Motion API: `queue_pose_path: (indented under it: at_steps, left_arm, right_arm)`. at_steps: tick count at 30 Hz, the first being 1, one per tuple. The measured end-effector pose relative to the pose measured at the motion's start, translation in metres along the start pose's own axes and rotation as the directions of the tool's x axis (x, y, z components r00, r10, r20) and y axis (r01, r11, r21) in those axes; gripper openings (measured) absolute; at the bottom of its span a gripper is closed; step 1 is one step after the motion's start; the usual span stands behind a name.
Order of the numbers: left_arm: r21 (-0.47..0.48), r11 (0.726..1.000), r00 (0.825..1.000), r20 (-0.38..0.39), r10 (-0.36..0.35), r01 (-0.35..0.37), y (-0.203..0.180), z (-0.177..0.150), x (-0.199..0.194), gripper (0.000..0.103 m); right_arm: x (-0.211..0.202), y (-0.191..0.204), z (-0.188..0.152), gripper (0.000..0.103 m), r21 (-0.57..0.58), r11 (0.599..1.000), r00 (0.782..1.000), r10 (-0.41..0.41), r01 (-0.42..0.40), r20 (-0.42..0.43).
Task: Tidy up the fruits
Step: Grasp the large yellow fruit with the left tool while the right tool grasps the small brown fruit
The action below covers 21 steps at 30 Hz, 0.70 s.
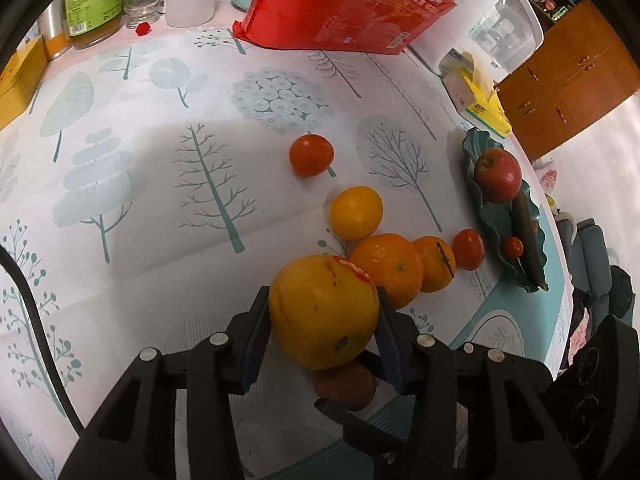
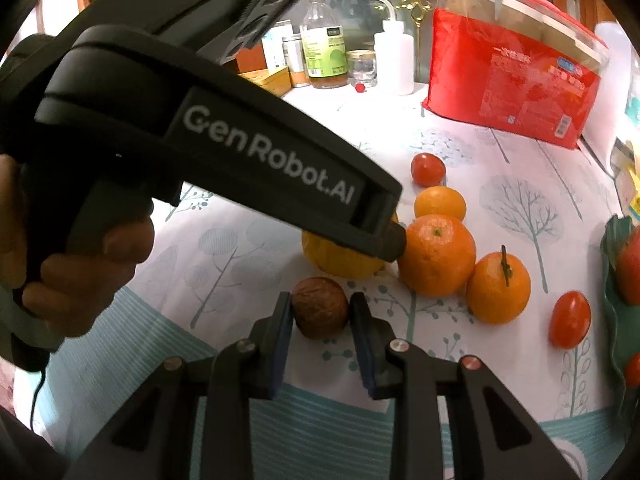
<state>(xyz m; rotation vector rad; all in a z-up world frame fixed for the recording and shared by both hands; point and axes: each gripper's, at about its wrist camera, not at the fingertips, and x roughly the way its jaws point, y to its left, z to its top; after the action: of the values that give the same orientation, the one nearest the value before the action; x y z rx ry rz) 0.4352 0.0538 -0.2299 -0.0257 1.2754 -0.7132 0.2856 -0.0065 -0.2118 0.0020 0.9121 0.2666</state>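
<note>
My left gripper [image 1: 324, 312] is shut on a large yellow fruit [image 1: 322, 312] with a red sticker; it shows under the left gripper body in the right wrist view [image 2: 340, 258]. My right gripper [image 2: 320, 314] is shut on a small brown round fruit [image 2: 319, 312], also seen below the yellow fruit [image 1: 344, 384]. On the cloth lie two oranges [image 2: 438, 254] [image 2: 498, 288], a small yellow-orange citrus [image 2: 440, 202] and two tomatoes [image 2: 428, 169] [image 2: 570, 318]. A teal dish [image 1: 504, 216] at the right edge holds a red apple [image 1: 498, 176] and a small tomato [image 1: 513, 247].
A red package [image 2: 508, 84] stands at the back of the tree-print tablecloth [image 1: 160, 200]. Bottles and jars [image 2: 324, 56] line the back left. A yellow pack [image 1: 486, 108] lies near the table's right edge. A wooden cabinet [image 1: 568, 88] stands beyond.
</note>
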Motion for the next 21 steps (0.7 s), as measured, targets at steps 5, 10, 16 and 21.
queue_pose_path:
  at_steps: [5, 10, 16, 21]
  left_arm:
    - [-0.017, 0.999, 0.999, 0.009, 0.031, -0.031, 0.000, -0.008, -0.005, 0.046]
    - [-0.074, 0.996, 0.999, 0.005, 0.049, -0.049, 0.003, -0.024, -0.015, 0.046]
    - [-0.100, 0.993, 0.998, 0.019, 0.066, -0.064, -0.007, -0.041, -0.037, 0.046]
    - [-0.114, 0.991, 0.996, 0.049, 0.079, -0.073, -0.023, -0.056, -0.059, 0.046]
  right_arm:
    - [-0.002, -0.005, 0.000, 0.029, 0.066, 0.998, 1.000, 0.009, -0.008, -0.022]
    - [-0.011, -0.001, -0.009, 0.029, 0.089, 0.996, 0.998, 0.024, -0.019, -0.055]
    - [-0.028, 0.000, -0.021, 0.029, 0.119, 0.992, 0.996, 0.051, -0.042, -0.074]
    - [-0.049, 0.003, -0.033, 0.029, 0.131, 0.990, 0.995, 0.062, -0.052, -0.072]
